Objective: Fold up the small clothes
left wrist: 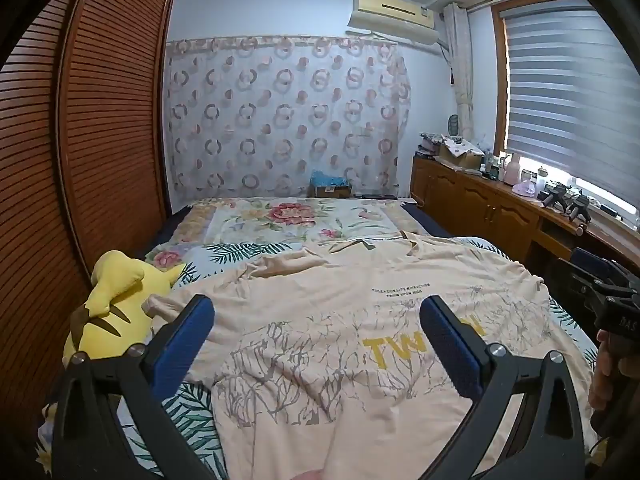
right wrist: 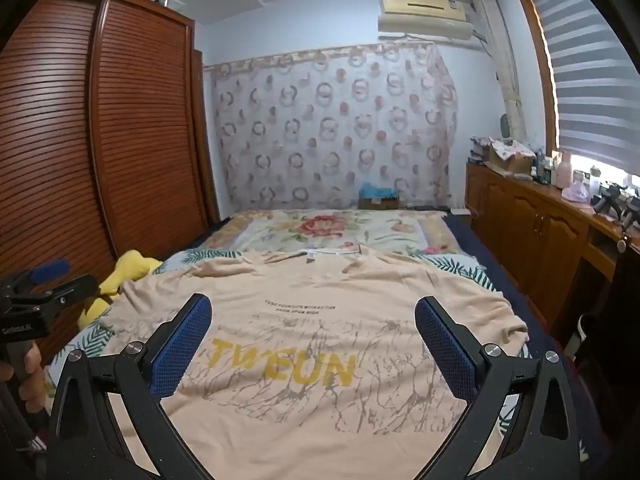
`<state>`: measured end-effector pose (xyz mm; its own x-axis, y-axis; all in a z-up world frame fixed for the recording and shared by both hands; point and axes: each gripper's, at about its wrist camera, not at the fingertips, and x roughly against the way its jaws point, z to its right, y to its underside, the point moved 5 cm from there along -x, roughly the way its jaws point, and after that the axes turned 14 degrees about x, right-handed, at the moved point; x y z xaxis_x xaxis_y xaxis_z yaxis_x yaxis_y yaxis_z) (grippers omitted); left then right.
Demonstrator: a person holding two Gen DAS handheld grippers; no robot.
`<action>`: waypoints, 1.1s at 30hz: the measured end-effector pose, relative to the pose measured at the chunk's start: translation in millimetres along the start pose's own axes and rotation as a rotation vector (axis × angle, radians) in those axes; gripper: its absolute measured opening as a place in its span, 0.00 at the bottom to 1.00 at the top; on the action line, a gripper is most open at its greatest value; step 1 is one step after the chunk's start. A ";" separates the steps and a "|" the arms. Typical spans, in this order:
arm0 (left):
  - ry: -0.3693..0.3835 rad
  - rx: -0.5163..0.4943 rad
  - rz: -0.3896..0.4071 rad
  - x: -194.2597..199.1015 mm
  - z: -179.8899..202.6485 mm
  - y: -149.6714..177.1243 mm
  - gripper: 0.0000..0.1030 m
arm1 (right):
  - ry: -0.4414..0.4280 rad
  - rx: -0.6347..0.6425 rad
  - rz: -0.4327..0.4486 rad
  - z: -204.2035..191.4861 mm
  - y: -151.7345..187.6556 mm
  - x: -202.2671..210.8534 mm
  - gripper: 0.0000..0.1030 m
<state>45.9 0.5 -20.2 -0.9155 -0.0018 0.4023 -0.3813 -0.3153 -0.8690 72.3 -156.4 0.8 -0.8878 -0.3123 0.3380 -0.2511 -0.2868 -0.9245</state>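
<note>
I held the left gripper (left wrist: 316, 312) and right gripper (right wrist: 314, 312) with fingers spread wide, gripping nothing. The peach T-shirt (right wrist: 320, 320) lay flat on the bed (right wrist: 452, 264) just ahead of both, a yellow plush toy (left wrist: 116, 300) left of it

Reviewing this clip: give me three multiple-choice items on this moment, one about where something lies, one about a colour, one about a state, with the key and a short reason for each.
1. Where is the yellow plush toy?
A. At the bed's left edge, beside the wardrobe
B. On the cabinet by the window
C. On top of the T-shirt

2. What colour are the big letters on the T-shirt?
A. Blue
B. Yellow
C. Red

3. How do the left gripper and right gripper stand?
A. Both shut on the shirt
B. One open, one shut
C. Both open, holding nothing

Key: 1 A, the toy lies left of the shirt, next to the slatted wardrobe. 2 B, the print is yellow on peach cloth. 3 C, each pair of blue pads stands wide apart above the spread, unfolded shirt.
</note>
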 end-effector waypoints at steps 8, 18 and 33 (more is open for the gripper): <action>-0.012 -0.012 -0.006 -4.0 -0.6 0.3 1.00 | -0.005 -0.002 -0.003 0.6 -0.3 0.5 1.00; -0.011 -0.010 -0.002 -0.7 -3.0 3.5 1.00 | -0.006 -0.001 -0.003 0.8 -0.8 0.5 1.00; -0.014 -0.019 -0.001 -2.0 -3.5 4.4 1.00 | -0.006 -0.002 -0.005 1.5 0.0 0.1 1.00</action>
<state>45.7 2.5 -25.8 -0.9131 -0.0149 0.4074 -0.3850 -0.2976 -0.8736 72.8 -157.8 1.0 -0.8844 -0.3164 0.3432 -0.2560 -0.2861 -0.9234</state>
